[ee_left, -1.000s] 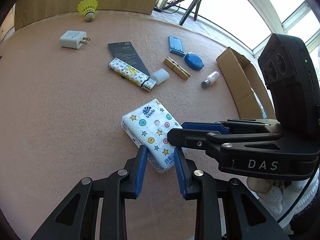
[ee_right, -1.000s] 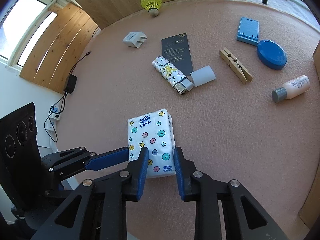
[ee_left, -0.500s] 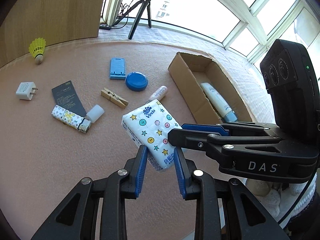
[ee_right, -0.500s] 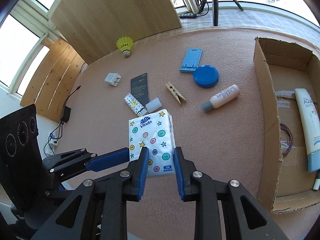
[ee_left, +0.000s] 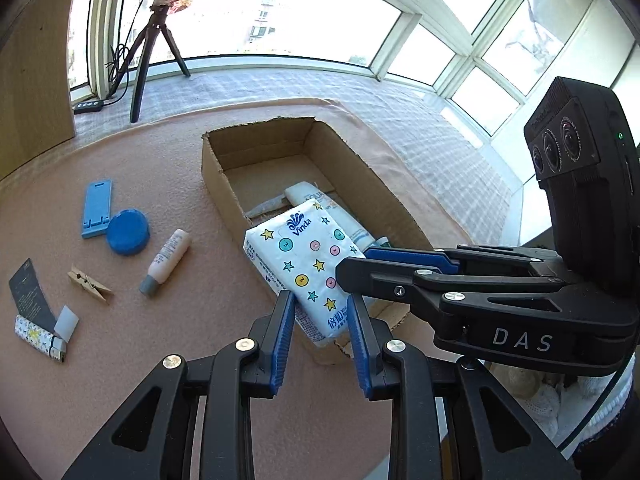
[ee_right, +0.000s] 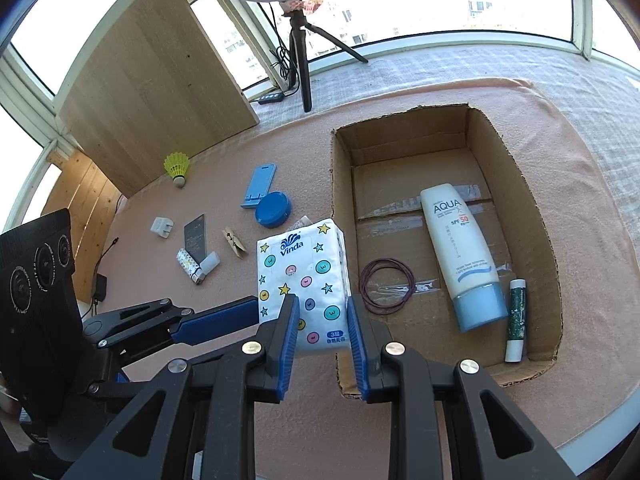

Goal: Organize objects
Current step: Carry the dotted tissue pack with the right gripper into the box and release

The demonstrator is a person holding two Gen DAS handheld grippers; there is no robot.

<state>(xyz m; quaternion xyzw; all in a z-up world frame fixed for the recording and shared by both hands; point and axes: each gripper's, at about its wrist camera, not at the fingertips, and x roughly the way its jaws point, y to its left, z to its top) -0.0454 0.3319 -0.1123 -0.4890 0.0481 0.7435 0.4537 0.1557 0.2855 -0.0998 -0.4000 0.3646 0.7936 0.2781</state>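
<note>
Since a second before, the tissue pack [ee_left: 308, 264] had been lifted off the pink surface [ee_left: 120, 360] and carried across to the cardboard box [ee_right: 532, 216]; where it had lain among the loose items, it now hung over the box's near left corner, partly above the wall and partly above the box floor. Half a second before, the box had only sat off to the side of the pack.

Both grippers held the pack. The left hand-held gripper [ee_left: 322, 338] was clamped narrow on one short end, its blue pads pressing the wrapper, and the right hand-held gripper [ee_right: 323, 338] gripped the same pack from the neighbouring side, just as narrow. The two tools met at roughly a right angle.

The pack's long axis ran away from the right hand-held gripper, the "Vinda" end pointing at the box's far wall, the printed face turned up and tilted slightly.

Inside the box lay a sunscreen tube [ee_right: 460, 256], cap toward the near wall, a green lip balm stick [ee_right: 516, 316] just beside it along the right wall, and a loop of dark hair ties [ee_right: 386, 286] nearer the left wall.

Left of the box, on the surface, the small bottle [ee_left: 166, 262], clothespin [ee_left: 89, 283], round blue lid [ee_left: 128, 232], blue phone stand [ee_left: 96, 208], lighter [ee_left: 40, 338] and dark card [ee_left: 30, 294] lay as they had earlier. Further out sat the white charger [ee_right: 161, 227] and yellow shuttlecock [ee_right: 177, 168].
</note>
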